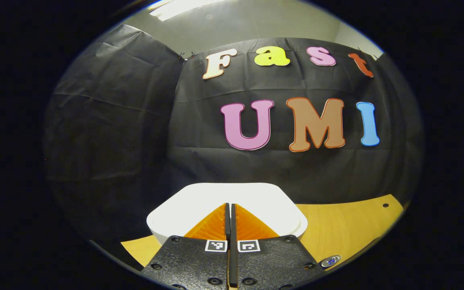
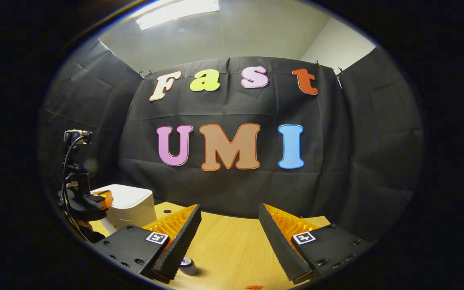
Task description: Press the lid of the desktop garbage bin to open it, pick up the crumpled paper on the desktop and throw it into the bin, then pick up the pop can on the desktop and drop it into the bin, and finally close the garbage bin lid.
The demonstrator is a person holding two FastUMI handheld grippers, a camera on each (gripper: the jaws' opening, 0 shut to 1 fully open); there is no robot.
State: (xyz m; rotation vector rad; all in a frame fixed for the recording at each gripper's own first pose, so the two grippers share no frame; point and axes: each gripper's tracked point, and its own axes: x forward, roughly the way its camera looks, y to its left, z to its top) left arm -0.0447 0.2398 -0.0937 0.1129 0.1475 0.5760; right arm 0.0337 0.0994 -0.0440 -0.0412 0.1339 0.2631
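The white garbage bin (image 1: 199, 201) stands right in front of my left gripper (image 1: 230, 206), its lid down. The left gripper is shut, with its fingertips over the middle of the lid; I cannot tell whether they touch it. The top of the pop can (image 1: 331, 261) shows low on the right. In the right gripper view the bin (image 2: 131, 205) sits at the far left with the left gripper (image 2: 97, 200) at its lid. My right gripper (image 2: 230, 209) hangs open above the desktop, holding nothing. The pop can (image 2: 188, 266) lies below its left finger, partly hidden.
The wooden desktop (image 2: 232, 245) stretches from the bin to the black cloth wall behind. Small dark holes (image 1: 385, 205) mark the desktop near the back. A small orange scrap (image 2: 253, 287) lies at the near edge in the right gripper view.
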